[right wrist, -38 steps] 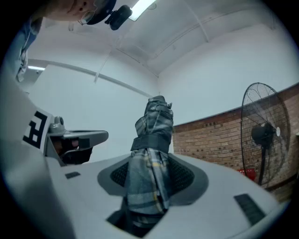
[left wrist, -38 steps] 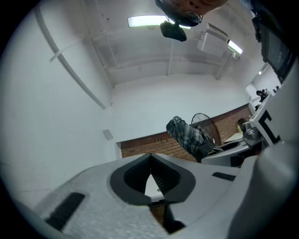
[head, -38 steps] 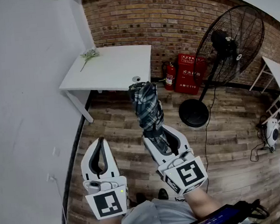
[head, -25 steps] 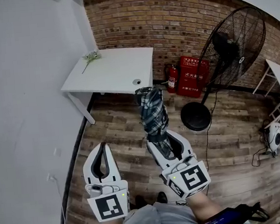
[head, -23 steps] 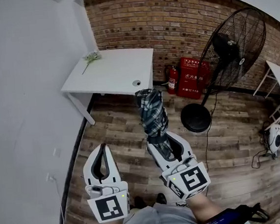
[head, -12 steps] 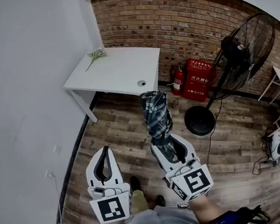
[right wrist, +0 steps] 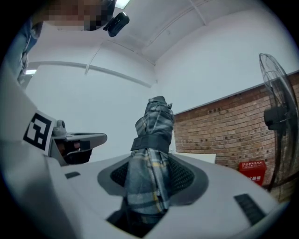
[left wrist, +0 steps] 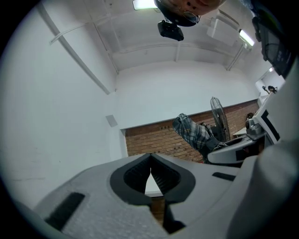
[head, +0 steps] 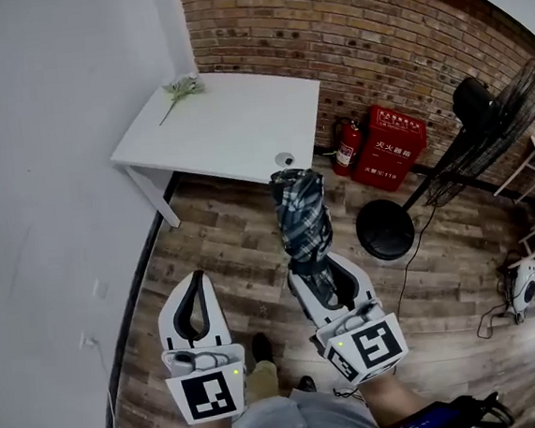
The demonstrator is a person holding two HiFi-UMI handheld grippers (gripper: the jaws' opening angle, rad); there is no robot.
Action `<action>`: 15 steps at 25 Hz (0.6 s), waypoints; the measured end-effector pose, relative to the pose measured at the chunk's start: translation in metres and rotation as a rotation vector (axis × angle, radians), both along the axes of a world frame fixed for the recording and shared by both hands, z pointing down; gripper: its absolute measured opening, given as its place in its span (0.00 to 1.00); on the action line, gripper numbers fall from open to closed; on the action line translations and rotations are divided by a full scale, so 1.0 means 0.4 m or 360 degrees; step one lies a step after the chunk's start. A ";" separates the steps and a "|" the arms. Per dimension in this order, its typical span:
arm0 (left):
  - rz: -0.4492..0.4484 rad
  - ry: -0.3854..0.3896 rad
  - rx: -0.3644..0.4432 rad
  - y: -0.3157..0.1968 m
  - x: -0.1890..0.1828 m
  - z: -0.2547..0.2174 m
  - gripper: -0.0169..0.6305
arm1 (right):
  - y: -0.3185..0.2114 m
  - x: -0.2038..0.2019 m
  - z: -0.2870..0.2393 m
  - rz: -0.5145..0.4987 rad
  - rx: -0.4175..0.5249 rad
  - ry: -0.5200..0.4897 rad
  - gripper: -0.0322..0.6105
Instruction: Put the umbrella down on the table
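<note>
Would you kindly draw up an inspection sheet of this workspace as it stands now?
Surface: white table, mostly bare, against the brick wall.
Job's things: folded plaid umbrella, strapped shut, held over the wooden floor, not yet on the table.
Clutter: green sprig at the table's far corner; small round fitting by its near edge.
Grippers: right gripper shut on the umbrella; left gripper shut, empty.
Cables: black cable trailing across the floor beside the fan's base.
Surroundings: standing fan, fire extinguisher, red box.
</note>
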State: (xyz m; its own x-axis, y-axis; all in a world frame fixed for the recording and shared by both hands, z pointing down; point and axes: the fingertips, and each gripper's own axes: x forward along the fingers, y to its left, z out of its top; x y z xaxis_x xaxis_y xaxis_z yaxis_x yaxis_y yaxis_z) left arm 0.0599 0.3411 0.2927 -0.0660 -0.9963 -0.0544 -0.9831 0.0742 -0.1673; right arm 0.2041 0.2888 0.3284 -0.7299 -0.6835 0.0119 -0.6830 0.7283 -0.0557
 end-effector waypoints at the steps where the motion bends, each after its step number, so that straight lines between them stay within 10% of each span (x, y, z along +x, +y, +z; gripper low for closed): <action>1: 0.0000 0.0000 -0.0007 -0.028 -0.026 0.002 0.04 | -0.027 -0.022 0.000 0.0005 0.0001 0.0003 0.35; 15: 0.0077 -0.0037 0.0132 -0.268 -0.280 -0.043 0.04 | -0.258 -0.234 -0.048 0.0116 0.0126 0.0003 0.35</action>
State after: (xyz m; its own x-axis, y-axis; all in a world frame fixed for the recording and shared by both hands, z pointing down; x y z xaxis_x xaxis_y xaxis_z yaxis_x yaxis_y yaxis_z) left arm -0.0522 0.2338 0.2754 -0.0154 -0.9903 -0.1381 -0.9817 0.0411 -0.1857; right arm 0.1105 0.1854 0.3091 -0.6784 -0.7335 -0.0426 -0.7342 0.6789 0.0013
